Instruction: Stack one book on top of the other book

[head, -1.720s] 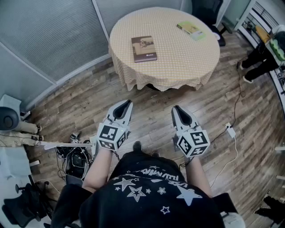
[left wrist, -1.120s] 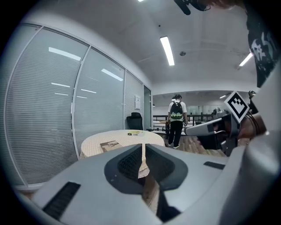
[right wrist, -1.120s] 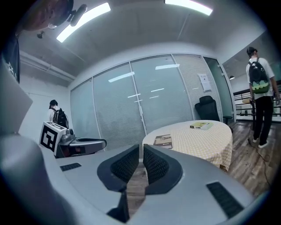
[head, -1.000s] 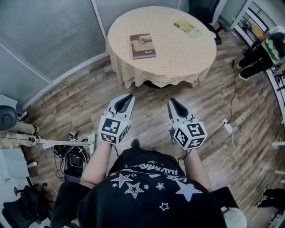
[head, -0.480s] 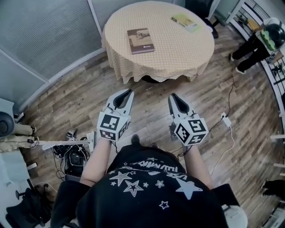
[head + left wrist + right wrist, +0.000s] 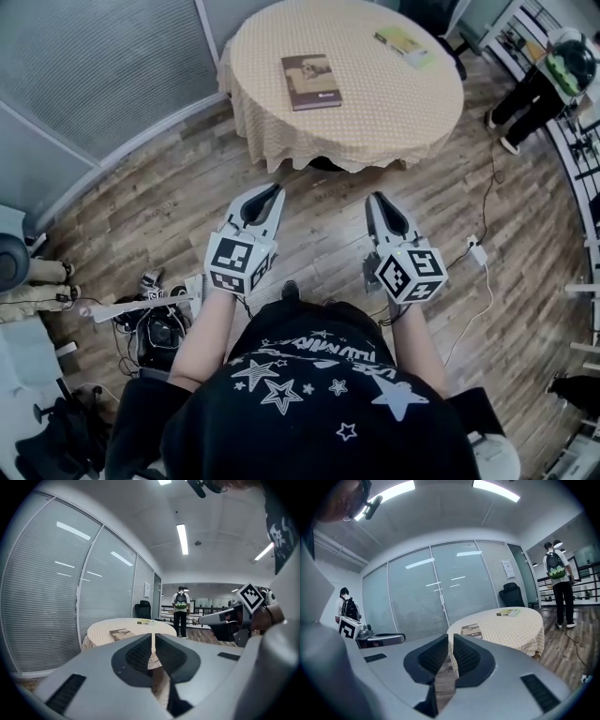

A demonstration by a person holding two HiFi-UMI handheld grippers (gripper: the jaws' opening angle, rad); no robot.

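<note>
A brown book (image 6: pixel 310 82) lies flat on the left part of a round table (image 6: pixel 394 112) with a checked cloth. A green-yellow book (image 6: pixel 404 45) lies near the table's far right edge. Both grippers hang over the wooden floor, well short of the table. My left gripper (image 6: pixel 275 191) is shut and empty, and so is my right gripper (image 6: pixel 373 200). In the left gripper view the brown book (image 6: pixel 120 633) and the green book (image 6: pixel 143 622) show above the closed jaws. The right gripper view shows the brown book (image 6: pixel 471 630) and the green book (image 6: pixel 508 613) too.
A person with a backpack (image 6: pixel 553 80) stands at the right beyond the table. A power strip and cable (image 6: pixel 478 258) lie on the floor at right. Equipment and cables (image 6: pixel 155 328) sit on the floor at left. Glass walls with blinds (image 6: pixel 103 75) stand at left.
The table has come slightly nearer and shifted right in the head view. Both grippers stay shut and have drifted forward a little.
</note>
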